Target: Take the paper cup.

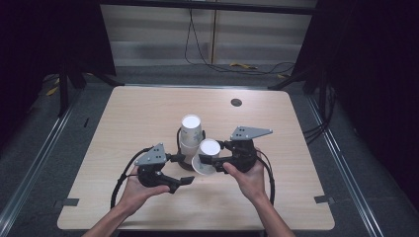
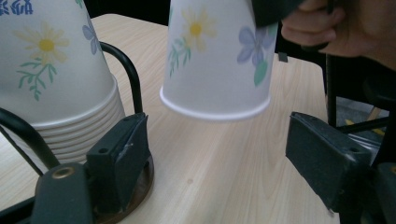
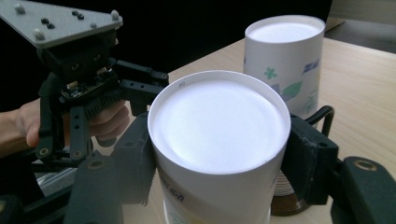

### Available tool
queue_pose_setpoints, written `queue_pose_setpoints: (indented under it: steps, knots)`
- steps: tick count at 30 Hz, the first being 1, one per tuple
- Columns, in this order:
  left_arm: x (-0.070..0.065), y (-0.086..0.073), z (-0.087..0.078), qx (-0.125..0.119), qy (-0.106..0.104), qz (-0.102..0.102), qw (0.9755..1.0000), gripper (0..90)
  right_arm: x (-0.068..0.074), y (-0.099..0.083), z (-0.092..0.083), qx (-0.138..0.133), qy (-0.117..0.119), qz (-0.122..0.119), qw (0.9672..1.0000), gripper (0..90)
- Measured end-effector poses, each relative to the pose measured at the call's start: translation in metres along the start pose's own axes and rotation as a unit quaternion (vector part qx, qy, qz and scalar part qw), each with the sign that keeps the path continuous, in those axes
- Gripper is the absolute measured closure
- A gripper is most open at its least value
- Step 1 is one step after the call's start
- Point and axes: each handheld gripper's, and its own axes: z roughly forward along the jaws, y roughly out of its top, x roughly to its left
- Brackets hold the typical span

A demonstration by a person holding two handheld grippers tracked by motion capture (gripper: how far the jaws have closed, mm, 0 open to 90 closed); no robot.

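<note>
A stack of upside-down white paper cups [image 1: 191, 129] with flower prints stands mid-table in a black wire holder [image 2: 126, 74] on a brown round base. My right gripper [image 1: 211, 159] is shut on a single upside-down cup [image 1: 209, 154], held tilted just right of the stack and lifted off the wood. In the right gripper view the jaws press both sides of that cup [image 3: 217, 140], and the stack [image 3: 285, 60] stands behind. My left gripper [image 1: 181, 169] is open in front of the stack. Nothing lies between its jaws; the held cup [image 2: 215, 60] hangs beyond them, the stack [image 2: 51, 74] at their left.
The wooden table [image 1: 138, 113] has a small black round hole [image 1: 236, 102] near its far edge. Cables lie on the floor behind the table. Dark stands and rails flank both sides.
</note>
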Motion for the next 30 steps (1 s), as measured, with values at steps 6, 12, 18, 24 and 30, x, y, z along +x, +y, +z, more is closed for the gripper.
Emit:
queue_pose_setpoints:
  steps: [6, 12, 18, 24, 30]
  knots:
    - [-0.002, -0.003, 0.004, -0.013, -0.009, -0.01, 0.9998, 18.7, 0.002, -0.005, 0.01, 0.012, 0.018, 0.001, 0.9998, 34.9]
    - [0.0, -0.01, 0.004, -0.014, -0.016, -0.016, 0.9996, 19.2, 0.006, -0.008, 0.017, 0.012, 0.047, -0.003, 0.9988, 34.9]
    - [-0.002, -0.012, 0.007, -0.02, -0.019, -0.005, 0.9996, 24.0, 0.011, -0.01, 0.025, 0.016, 0.059, -0.002, 0.9981, 34.9]
    - [0.001, -0.014, 0.009, -0.02, -0.028, -0.01, 0.9994, 24.5, 0.012, -0.011, 0.027, 0.018, 0.059, -0.004, 0.9981, 35.1]
    - [0.0, -0.014, 0.011, -0.027, -0.032, -0.012, 0.9991, 23.0, 0.013, -0.011, 0.031, 0.011, 0.071, 0.003, 0.9974, 35.1]
